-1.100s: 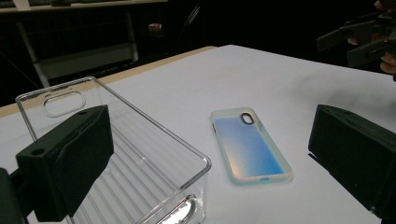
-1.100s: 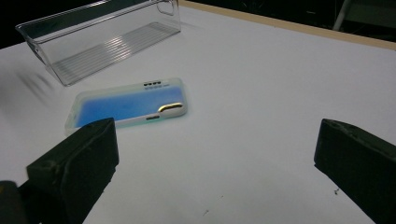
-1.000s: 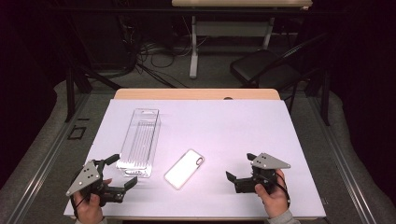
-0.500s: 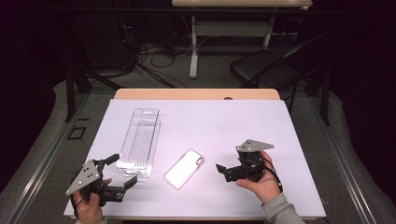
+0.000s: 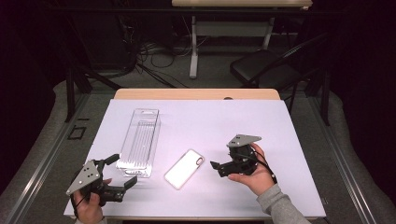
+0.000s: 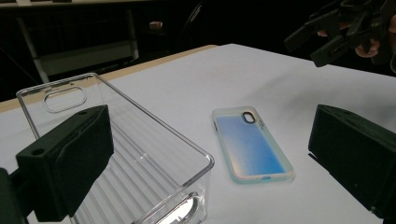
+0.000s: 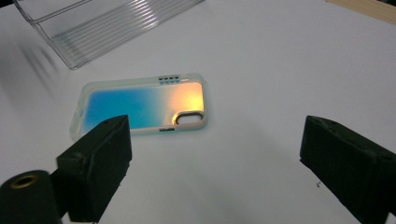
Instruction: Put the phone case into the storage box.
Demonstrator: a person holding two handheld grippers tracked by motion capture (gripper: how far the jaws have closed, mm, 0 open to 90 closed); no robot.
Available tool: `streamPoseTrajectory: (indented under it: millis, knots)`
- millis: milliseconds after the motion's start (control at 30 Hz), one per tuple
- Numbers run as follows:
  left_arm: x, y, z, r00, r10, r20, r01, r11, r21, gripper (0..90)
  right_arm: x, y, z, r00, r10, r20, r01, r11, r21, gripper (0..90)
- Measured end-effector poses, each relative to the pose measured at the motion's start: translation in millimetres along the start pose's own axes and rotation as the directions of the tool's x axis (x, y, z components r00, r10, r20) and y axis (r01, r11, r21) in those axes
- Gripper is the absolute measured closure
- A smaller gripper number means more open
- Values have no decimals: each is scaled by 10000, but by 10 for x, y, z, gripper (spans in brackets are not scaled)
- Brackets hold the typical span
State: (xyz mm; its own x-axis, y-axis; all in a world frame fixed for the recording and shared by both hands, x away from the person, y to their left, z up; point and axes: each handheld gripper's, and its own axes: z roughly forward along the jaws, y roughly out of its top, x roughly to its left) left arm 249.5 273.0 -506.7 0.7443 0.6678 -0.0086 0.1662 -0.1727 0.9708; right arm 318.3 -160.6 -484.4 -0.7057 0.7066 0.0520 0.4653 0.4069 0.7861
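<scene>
Since a second ago my right gripper (image 5: 215, 167) had slid in across the white table (image 5: 289, 140) toward the phone case (image 5: 184, 168), and its jaws had just been closing a little — nothing sat between them. They were wide apart, pointed at the case and stopped just short of its right edge. My left gripper (image 5: 122, 171) had kept its place at the near left corner, jaws spread and empty, one on either side of the clear tray's near end without pressing it.

From the right gripper view, the case lay flat beyond the jaws, camera hole nearest me, its back shading from blue to orange. Just left of it the tray (image 5: 140, 142) ran away from me, lengthwise. Farther off — past the table's wooden edge — stood a black chair (image 5: 261, 70).
</scene>
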Motion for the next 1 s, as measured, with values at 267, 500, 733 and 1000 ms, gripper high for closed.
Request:
streamPoseTrajectory:
  millis: [267, 500, 733, 1000]
  knots:
    - [2, -3, 5, 10000, -11, 13, 11, 10000, 9, 3, -11, 137, 82, 9995, -317, -91, 320, 9990, 315, 179]
    - [7, -8, 7, 10000, -14, -22, 14, 10000, 37, 3, 35, 279, 223, 9974, -678, -227, 691, 9956, 626, 282]
    - [10, -11, 5, 10000, -33, -13, 33, 10000, 52, 3, 106, 371, 329, 9940, -1065, -247, 1083, 9904, 858, 292]
    - [18, -14, 5, 10000, -54, 30, 54, 10000, 74, 3, 129, 443, 458, 9950, -996, -74, 997, 9854, 1378, 379]
